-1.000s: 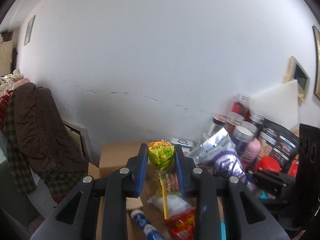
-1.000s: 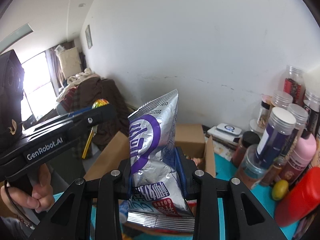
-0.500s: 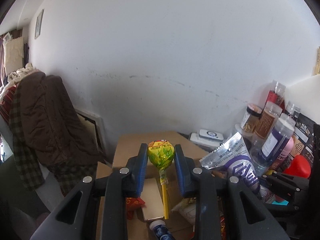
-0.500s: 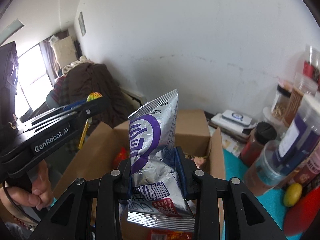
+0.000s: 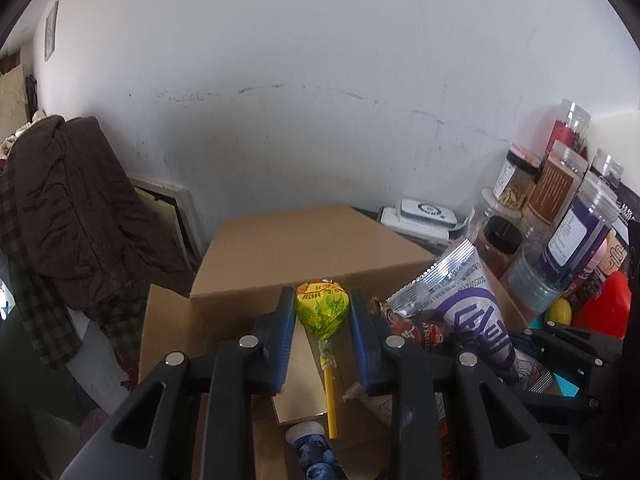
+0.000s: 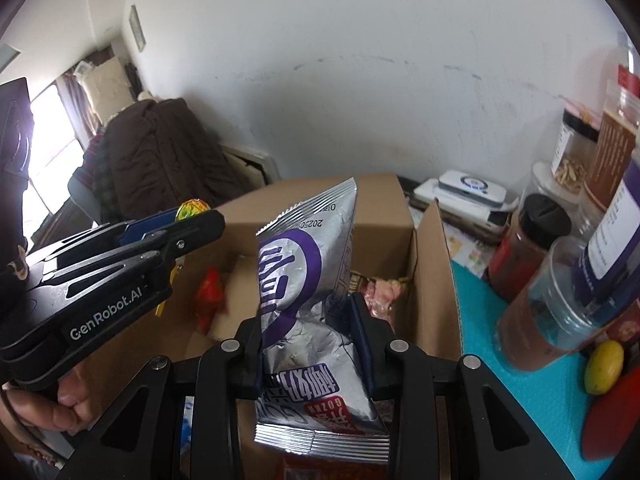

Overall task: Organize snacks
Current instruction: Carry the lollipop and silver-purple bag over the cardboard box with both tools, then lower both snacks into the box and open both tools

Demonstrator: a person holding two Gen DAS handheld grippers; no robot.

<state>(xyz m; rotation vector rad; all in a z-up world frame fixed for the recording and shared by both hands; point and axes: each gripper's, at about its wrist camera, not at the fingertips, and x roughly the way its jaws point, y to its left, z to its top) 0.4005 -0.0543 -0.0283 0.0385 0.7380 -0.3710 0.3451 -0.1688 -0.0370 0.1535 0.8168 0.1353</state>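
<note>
My left gripper (image 5: 322,312) is shut on a lollipop (image 5: 322,310) in a yellow-green wrapper, its yellow stick hanging down between the blue pads. My right gripper (image 6: 306,320) is shut on a silver and purple chip bag (image 6: 304,272), held upright. Both hang over an open cardboard box (image 5: 304,248) that holds several snacks: a red packet (image 6: 210,292), a small tan carton (image 5: 304,376) and a blue tube (image 5: 316,454). The chip bag (image 5: 464,300) shows at the right of the left wrist view, and the left gripper (image 6: 188,224) shows at the left of the right wrist view.
Jars and bottles (image 5: 560,216) crowd the teal mat (image 6: 520,344) right of the box, with a red bottle (image 5: 604,308) and a yellow lemon-shaped thing (image 6: 604,366). A white device (image 6: 468,190) lies by the wall. A brown coat (image 5: 80,208) hangs at the left.
Both grippers have come down and forward toward the box, so its inside now fills more of each view. Each grip is unchanged.
</note>
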